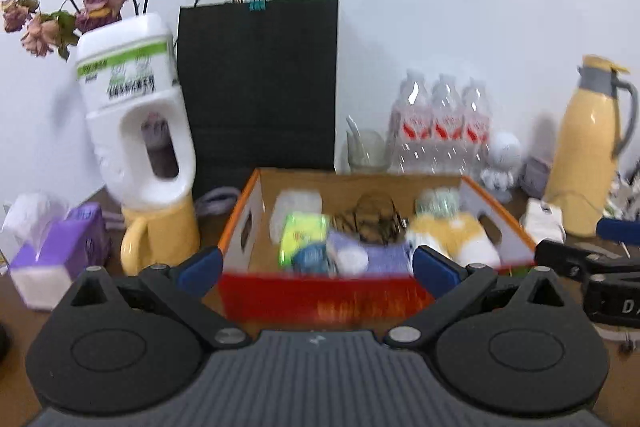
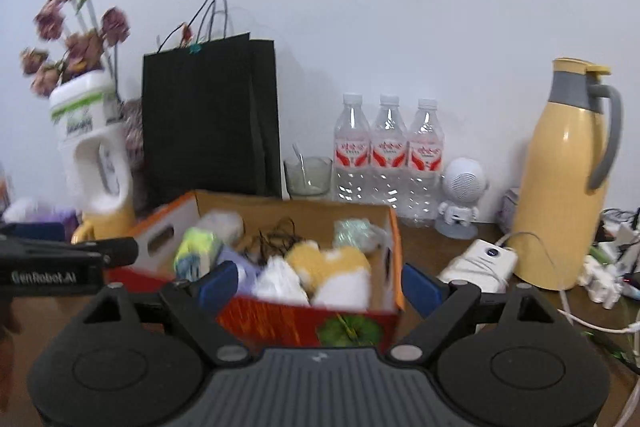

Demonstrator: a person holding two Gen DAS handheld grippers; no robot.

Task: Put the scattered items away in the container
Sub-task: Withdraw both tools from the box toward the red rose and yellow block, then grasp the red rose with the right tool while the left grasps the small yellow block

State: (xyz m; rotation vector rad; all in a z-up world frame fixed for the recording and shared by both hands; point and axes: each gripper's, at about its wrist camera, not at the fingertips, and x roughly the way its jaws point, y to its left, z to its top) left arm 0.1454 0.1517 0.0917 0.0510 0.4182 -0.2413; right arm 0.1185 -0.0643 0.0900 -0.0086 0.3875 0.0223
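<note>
Looks like this one is pretty much wrapped up. The cardboard box [image 1: 320,291] sits dead ahead of the left gripper [image 1: 316,267], whose two blue fingertips are spread wide with nothing between them, and it's just ahead and a bit left of the right gripper [image 2: 316,283], which is also wide apart and empty. The box already holds a pile of stuff: a yellow-and-white fuzzy sock [image 2: 336,275], a green packet [image 1: 304,235], something purple [image 1: 384,255], a tangle of dark cord [image 2: 276,239], plus a couple of pale bundles toward the back that are too blurry to name. What's left is a judgement call. Just right of the right gripper there's a white power bank [image 2: 480,263] with a cable lying on the table [image 2: 440,243], and that could count as a stray. The rest beyond the box, like the black paper bag [image 2: 208,115], the water bottles [image 2: 388,155], the yellow thermos [image 2: 568,179], and the tissue box [image 1: 60,251] off to the left gripper's left, reads more like background than clutter. So probably done or one item short.
</note>
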